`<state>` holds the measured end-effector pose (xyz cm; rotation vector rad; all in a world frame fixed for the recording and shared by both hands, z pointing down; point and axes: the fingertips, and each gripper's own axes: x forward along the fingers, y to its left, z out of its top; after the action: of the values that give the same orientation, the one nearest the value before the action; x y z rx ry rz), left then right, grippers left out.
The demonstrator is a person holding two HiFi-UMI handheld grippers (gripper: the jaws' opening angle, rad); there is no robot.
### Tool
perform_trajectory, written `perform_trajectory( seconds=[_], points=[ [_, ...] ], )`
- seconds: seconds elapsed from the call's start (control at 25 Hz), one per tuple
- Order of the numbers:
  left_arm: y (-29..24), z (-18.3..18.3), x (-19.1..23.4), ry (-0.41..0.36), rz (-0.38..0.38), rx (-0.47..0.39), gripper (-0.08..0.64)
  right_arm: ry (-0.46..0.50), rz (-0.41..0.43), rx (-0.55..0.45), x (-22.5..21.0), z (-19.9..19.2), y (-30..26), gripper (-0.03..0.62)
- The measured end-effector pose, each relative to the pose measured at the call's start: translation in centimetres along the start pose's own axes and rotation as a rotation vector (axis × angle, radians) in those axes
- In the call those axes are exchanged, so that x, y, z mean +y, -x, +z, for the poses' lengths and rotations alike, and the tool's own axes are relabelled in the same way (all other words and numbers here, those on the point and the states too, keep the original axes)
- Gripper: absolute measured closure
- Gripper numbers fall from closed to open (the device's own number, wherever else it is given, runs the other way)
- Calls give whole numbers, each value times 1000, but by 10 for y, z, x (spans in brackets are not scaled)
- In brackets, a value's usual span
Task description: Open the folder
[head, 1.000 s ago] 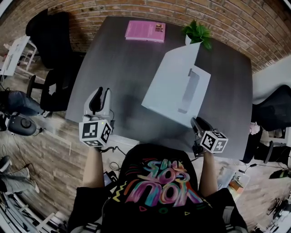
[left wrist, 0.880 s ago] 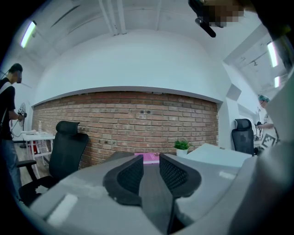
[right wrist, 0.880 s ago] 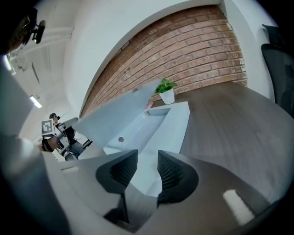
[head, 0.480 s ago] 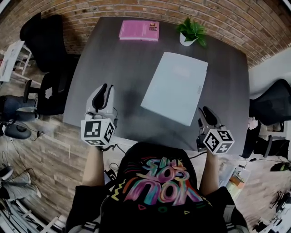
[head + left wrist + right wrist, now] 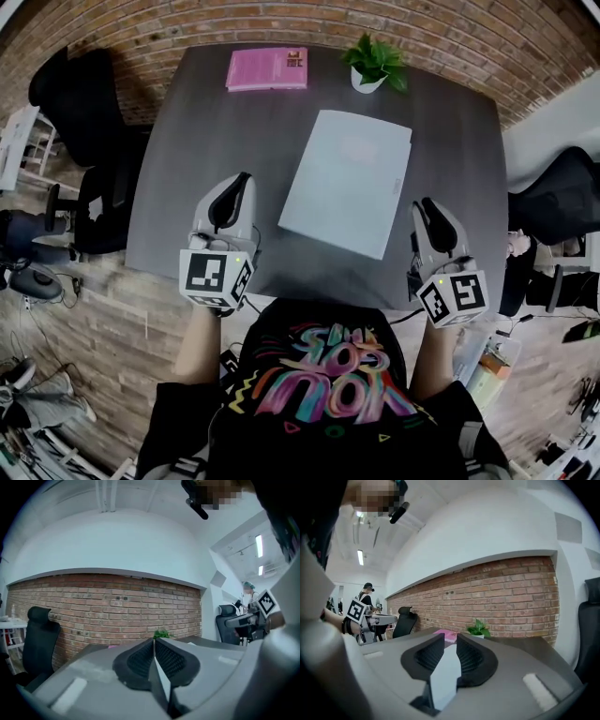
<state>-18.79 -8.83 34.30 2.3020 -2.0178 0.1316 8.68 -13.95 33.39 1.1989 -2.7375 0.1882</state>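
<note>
folder (image 5: 345, 192): closed, flat on bench (image 5: 211, 141), frame centre (pale blue) | left hand-held gripper (image 5: 240, 182): lower left, jaws just closed together, nothing between | right hand-held gripper (image 5: 427, 206): lower right, jaws just narrowed, slim gap, empty

Your shirt (image 5: 323, 380) carries big multicoloured lettering, upside down in the head view and too warped to read. The cubes on your left tongs (image 5: 242, 178) and right tongs (image 5: 424, 202) show black-and-white square markers, no letters. The pink book (image 5: 266, 68) bears a dark mark, too small to read.
</note>
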Motion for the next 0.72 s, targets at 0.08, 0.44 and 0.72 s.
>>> perform_trajectory(
  seconds=[0.08,0.44,0.72],
  points=[
    [-7,7,-15,-21,-33,-7,555,29,-8,-40,-2,13,2,520],
    [-33,32,-74,-46,-149,-38,558,105,-68,-146,-19,44,18,591],
    [-51,35,-103,-54,-201,-42,558,100,-85,-160,-39,49,24,592]
  ],
)
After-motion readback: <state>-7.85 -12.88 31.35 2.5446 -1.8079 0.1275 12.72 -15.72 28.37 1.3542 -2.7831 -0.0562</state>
